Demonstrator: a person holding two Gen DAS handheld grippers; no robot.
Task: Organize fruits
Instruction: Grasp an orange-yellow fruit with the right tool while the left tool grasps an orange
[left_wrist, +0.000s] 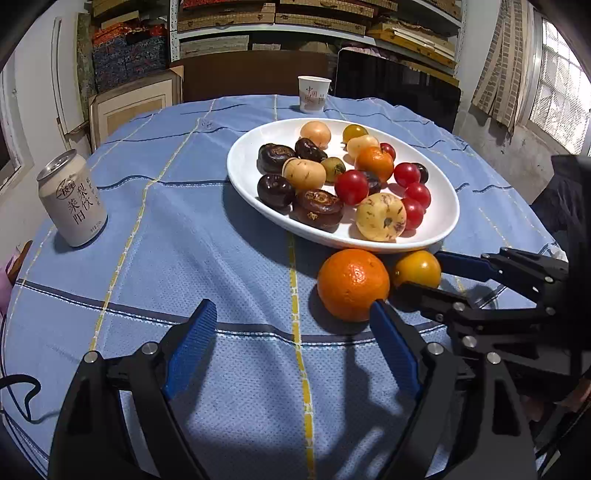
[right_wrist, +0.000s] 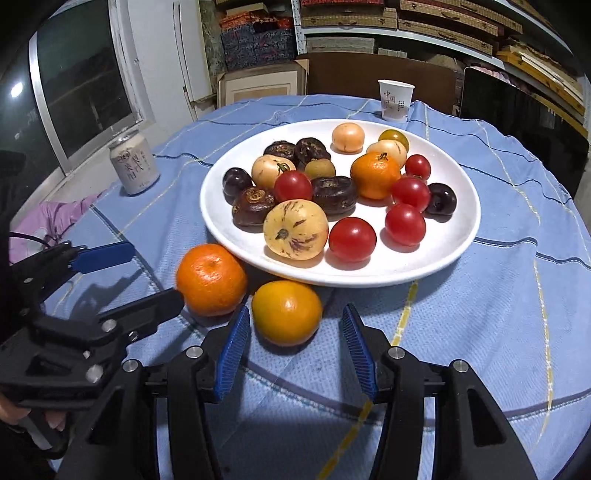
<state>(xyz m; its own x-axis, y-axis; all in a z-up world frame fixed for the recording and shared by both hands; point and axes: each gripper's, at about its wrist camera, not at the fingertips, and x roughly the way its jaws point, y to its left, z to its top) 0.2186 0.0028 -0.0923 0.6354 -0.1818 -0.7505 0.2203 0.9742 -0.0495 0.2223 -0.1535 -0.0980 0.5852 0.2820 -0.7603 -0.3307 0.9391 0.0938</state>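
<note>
Most fruit already sits on the white plate (right_wrist: 458, 236), beyond both our jaws. Two pieces remain on the cloth: the orange (left_wrist: 352, 284) just past our left gripper (left_wrist: 291, 325), whose jaws stand released and empty, and the yellow-orange fruit (right_wrist: 286, 312) just ahead of our right gripper (right_wrist: 293, 332), jaws also unclenched, touching nothing.

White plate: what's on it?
The plate holds red tomatoes, dark chestnut-like fruits, pale speckled fruits, an orange and small yellow-green ones. Anything beneath the pile is hidden.
</note>
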